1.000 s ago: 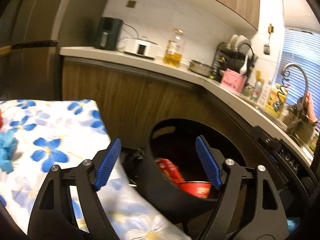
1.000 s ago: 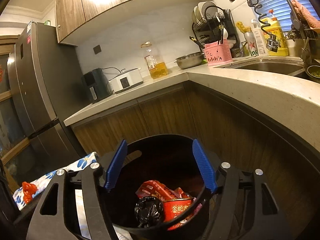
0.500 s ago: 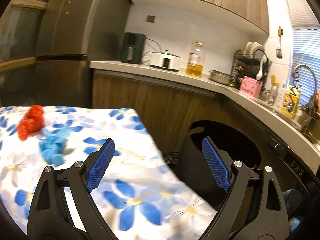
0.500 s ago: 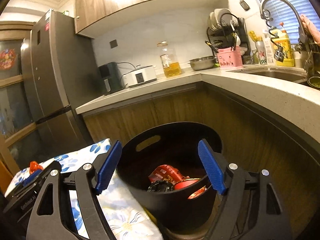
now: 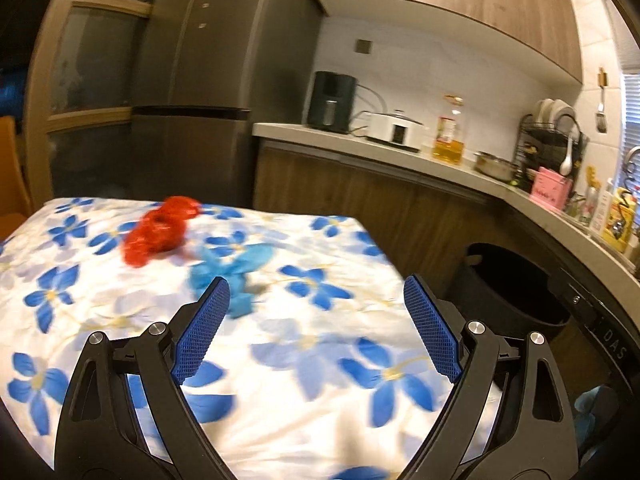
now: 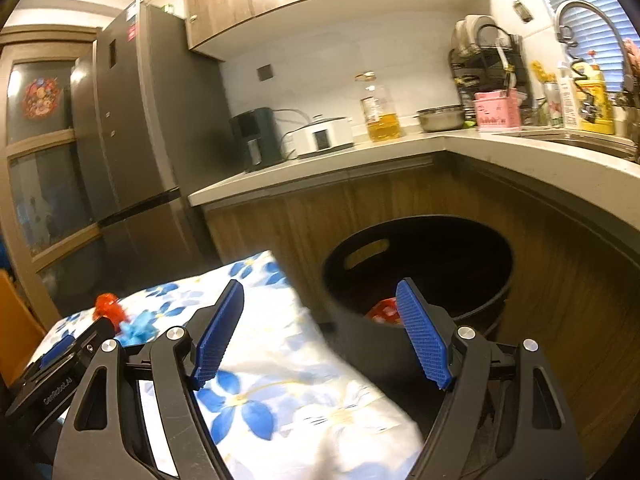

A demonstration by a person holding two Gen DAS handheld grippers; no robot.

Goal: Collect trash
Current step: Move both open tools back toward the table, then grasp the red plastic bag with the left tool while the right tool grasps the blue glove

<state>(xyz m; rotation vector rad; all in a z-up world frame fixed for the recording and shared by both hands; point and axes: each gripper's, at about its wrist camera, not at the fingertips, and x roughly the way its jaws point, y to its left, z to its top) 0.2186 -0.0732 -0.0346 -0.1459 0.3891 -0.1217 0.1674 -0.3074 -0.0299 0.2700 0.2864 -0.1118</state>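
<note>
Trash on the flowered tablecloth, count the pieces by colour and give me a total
Red crumpled wad: 1
Blue crumpled wad: 1
Total on the flowered tablecloth: 2
Both grippers are open and hold nothing: left gripper, right gripper.

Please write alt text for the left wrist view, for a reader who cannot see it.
The open left gripper hovers over a floral tablecloth, facing crumpled red trash and blue trash. A black bin stands at right.
</note>
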